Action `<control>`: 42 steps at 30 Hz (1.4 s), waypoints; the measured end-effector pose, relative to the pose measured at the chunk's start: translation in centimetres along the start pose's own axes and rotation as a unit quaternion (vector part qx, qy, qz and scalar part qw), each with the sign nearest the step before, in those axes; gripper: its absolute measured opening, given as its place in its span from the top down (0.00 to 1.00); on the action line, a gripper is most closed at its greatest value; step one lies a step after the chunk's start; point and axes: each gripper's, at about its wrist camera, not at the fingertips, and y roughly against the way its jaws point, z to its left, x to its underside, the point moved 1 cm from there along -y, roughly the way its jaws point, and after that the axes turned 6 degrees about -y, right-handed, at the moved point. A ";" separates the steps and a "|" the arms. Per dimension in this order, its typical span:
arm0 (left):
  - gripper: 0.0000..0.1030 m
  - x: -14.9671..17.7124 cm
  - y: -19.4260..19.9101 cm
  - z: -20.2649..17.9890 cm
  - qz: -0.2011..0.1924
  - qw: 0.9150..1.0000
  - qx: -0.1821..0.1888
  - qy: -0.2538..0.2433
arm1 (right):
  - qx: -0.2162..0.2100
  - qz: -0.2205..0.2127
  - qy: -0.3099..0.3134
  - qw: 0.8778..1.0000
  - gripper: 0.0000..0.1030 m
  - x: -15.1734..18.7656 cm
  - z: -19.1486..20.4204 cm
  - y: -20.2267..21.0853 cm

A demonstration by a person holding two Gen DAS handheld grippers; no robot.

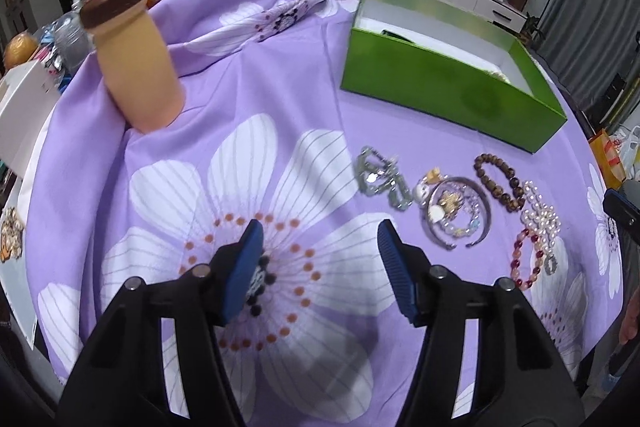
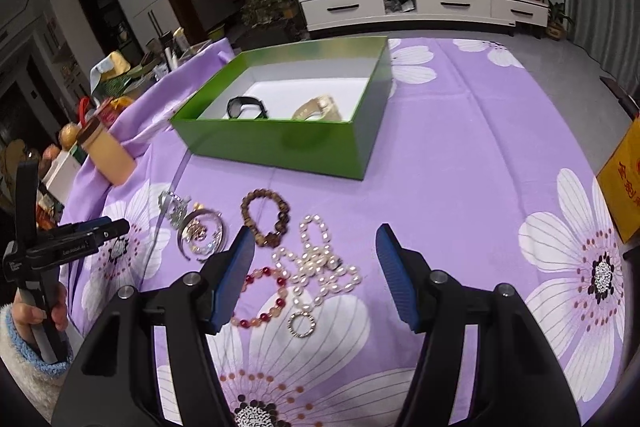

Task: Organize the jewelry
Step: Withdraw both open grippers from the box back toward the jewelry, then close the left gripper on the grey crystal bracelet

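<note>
Jewelry lies in a row on the purple flowered cloth [image 1: 280, 99]: a silver chain [image 1: 380, 179], a silver bangle [image 1: 460, 213] with small charms inside, a brown bead bracelet [image 2: 268, 219], a white pearl necklace [image 2: 320, 267], a red bead bracelet [image 2: 260, 299] and a small ring [image 2: 301, 325]. A green box [image 2: 280, 143] behind them holds a black watch [image 2: 246, 107] and a gold watch [image 2: 318, 109]. My left gripper [image 1: 320, 251] is open over the flower print, left of the jewelry. My right gripper [image 2: 316, 251] is open just above the pearls and red bracelet.
A tan bottle [image 1: 136, 67] with a brown lid stands on the cloth at the left. Clutter crowds the table's left edge. A yellow carton [image 2: 624, 179] sits at the right. A hand [image 2: 36, 315] holds the left gripper's handle.
</note>
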 end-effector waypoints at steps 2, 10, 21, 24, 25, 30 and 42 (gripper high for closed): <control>0.42 -0.3 -0.2 -0.5 -0.001 1.000 0.002 -0.007 | 0.005 0.002 -0.003 1.000 0.38 -0.1 -0.4 -0.2; 0.42 -1.2 -1.1 -0.5 0.002 1.000 -0.001 -0.012 | 0.001 0.025 0.001 1.000 0.38 0.6 -1.0 -1.1; 0.42 -2.3 -3.0 -1.1 -0.006 0.999 -0.012 -0.049 | -0.049 0.048 0.033 0.997 0.38 2.2 1.7 -1.3; 0.42 -2.9 -3.7 -1.7 -0.012 0.997 -0.019 -0.068 | -0.056 0.054 0.044 0.996 0.38 2.6 2.4 -1.5; 0.42 -3.1 -3.8 -1.9 -0.013 0.997 -0.020 -0.073 | -0.057 0.055 0.047 0.996 0.38 2.7 2.6 -1.6; 0.47 -3.9 -5.3 -3.1 -0.010 0.993 -0.029 -0.111 | -0.059 0.064 0.056 0.995 0.38 3.3 2.8 -1.5; 0.88 -3.8 -7.3 -3.5 -0.002 0.993 0.009 -0.116 | -0.078 0.121 0.067 0.987 0.38 7.5 3.5 -1.1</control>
